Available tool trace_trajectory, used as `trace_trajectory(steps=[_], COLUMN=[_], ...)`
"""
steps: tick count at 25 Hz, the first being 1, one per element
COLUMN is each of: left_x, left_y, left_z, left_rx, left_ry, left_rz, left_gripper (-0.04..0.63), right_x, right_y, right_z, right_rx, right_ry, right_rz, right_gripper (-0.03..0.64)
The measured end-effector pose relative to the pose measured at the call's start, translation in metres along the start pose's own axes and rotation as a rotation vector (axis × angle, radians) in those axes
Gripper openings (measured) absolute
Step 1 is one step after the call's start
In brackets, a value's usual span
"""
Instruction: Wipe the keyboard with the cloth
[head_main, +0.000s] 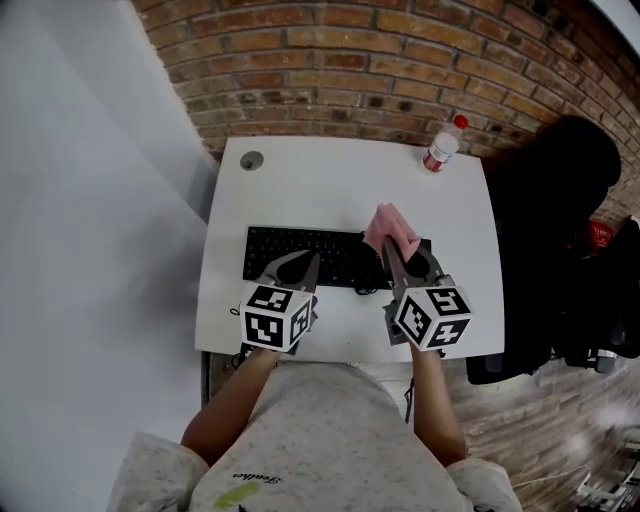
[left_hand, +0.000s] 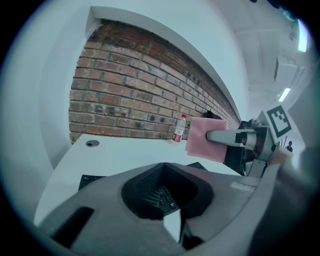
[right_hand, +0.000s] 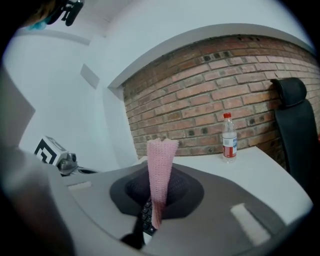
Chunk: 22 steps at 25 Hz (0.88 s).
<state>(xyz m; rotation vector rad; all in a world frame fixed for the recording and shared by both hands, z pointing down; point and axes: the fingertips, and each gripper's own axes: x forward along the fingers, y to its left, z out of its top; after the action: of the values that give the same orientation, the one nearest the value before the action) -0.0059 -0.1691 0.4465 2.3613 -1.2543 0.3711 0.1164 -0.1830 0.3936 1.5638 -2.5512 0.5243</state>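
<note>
- Clamped between the jaws of the right gripper: a pink cloth, pinched near its lower end, with most of it standing free above the jaws.
- Held over the right end of the black keyboard; hard to tell whether touching the keys yet.
- Lying flat on the white desk, long side across, near the front edge: the keyboard.
- Poised over the keyboard's left half: the left gripper, jaws drawn almost together, with nothing between them.
- Judged soft, light and floppy, that knit cloth; likely to fold and bunch under a push.
- Better gripped at a bunched fold, leaving a loose pad below the jaws to press on the keys.
- Probably stiff but light enough to slide, the keyboard; worth steadying at its left edge with the empty gripper.
- Well apart at the desk's back right: a plastic bottle, out of the wiping path.
</note>
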Motion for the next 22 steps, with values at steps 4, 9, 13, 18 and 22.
trace_trajectory(steps=[4,9,13,18,22], left_x=[-0.008,-0.013,-0.013,-0.011,-0.008], left_y=[0.009,0.010,0.014,0.014,0.012], left_z=[0.011,0.019,0.016,0.016,0.016], left_rx=[-0.010,-0.012,-0.017,-0.021,-0.021], left_ry=[-0.037,-0.058,-0.057,-0.056,-0.051], left_rz=[0.016,0.023,0.027,0.021,0.014], left_gripper=[-0.006,-0.006,-0.006,-0.006,-0.006], right_x=[0.003,0.001,0.003,0.004,0.004], right_y=[0.015,0.020,0.021,0.022,0.020], right_z=[0.003,0.007,0.003,0.000,0.000], right_rx=[-0.090,-0.131,-0.140,-0.146,-0.145], right_ry=[-0.021,-0.052,-0.046,-0.037,-0.033], right_rz=[-0.005,-0.019,-0.022,-0.017,-0.021], right_gripper=[0.025,0.023,0.023,0.023,0.023])
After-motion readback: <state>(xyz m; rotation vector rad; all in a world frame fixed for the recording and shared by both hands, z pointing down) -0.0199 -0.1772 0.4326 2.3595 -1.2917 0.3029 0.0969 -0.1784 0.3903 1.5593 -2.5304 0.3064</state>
